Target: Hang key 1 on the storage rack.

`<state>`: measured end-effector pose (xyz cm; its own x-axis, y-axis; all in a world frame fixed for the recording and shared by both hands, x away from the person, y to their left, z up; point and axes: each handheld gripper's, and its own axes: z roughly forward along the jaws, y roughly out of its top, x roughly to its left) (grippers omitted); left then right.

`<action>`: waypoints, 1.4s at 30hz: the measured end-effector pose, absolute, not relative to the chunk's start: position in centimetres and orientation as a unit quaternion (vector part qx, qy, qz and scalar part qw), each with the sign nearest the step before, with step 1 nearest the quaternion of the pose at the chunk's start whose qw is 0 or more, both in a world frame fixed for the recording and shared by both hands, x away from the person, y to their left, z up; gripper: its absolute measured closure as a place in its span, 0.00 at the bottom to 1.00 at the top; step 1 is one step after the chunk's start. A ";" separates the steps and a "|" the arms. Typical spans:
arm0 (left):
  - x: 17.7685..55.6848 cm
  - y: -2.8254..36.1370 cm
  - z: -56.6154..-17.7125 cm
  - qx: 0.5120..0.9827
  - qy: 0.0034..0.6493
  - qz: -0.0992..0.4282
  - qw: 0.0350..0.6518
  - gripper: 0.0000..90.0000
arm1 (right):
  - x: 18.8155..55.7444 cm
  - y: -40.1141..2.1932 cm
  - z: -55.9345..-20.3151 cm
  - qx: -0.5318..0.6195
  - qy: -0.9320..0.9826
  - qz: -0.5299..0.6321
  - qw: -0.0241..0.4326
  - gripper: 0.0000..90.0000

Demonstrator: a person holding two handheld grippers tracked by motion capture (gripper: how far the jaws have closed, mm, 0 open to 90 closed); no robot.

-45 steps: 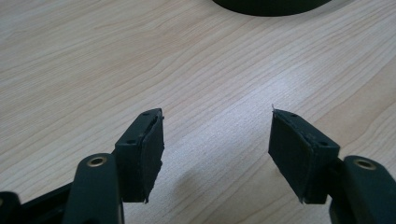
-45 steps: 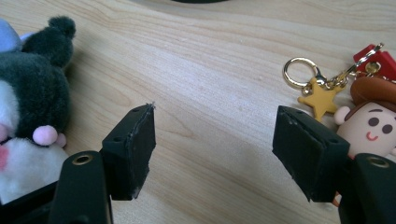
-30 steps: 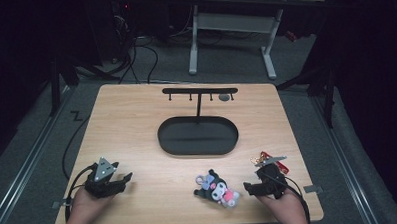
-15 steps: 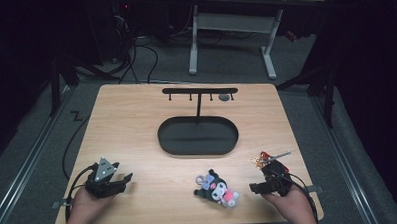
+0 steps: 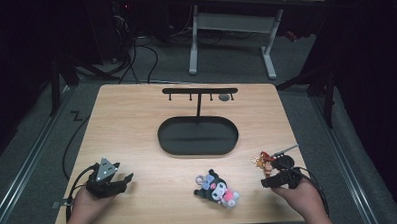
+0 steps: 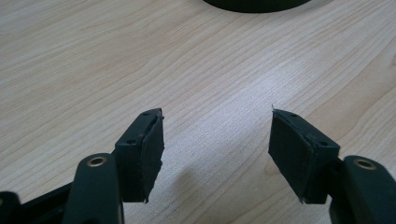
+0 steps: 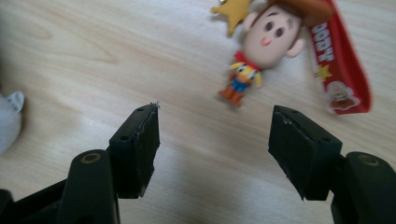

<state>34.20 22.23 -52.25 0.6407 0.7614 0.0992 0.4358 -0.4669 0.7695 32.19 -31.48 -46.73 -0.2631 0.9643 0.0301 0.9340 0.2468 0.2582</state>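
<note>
Black-jawed right gripper [image 7: 215, 123], spread with jaws just closing on nothing, should centre over the small cowboy figure keychain [image 7: 261, 51] before pinching

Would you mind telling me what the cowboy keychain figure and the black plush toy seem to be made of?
Cowboy keychain figure: looks like smooth moulded plastic or rubber with painted colours, on a red strap that may be fabric. Black plush toy: soft, fuzzy fabric, judging by its rounded, matte shape.
</note>
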 end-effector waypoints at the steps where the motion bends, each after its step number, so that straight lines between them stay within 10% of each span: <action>1: 34.2 22.2 -52.2 0.828 0.361 0.221 0.368 0.40 | 32.5 -31.6 -46.6 0.606 0.785 0.107 0.071 0.38; 29: 34.1 22.4 -52.2 0.829 0.356 0.221 0.370 0.40 | 38.0 -31.9 -49.0 0.652 0.752 0.063 0.073 0.43; 42: 34.2 22.2 -52.3 0.832 0.353 0.219 0.369 0.40 | 38.1 -31.7 -49.0 0.644 0.758 0.070 0.074 0.62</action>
<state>34.18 22.22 -52.32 0.6556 0.7480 0.1034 0.4255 -0.4790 0.7678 38.14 -31.70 -48.98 -0.1596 0.9869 -0.0213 0.9661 0.1606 0.2020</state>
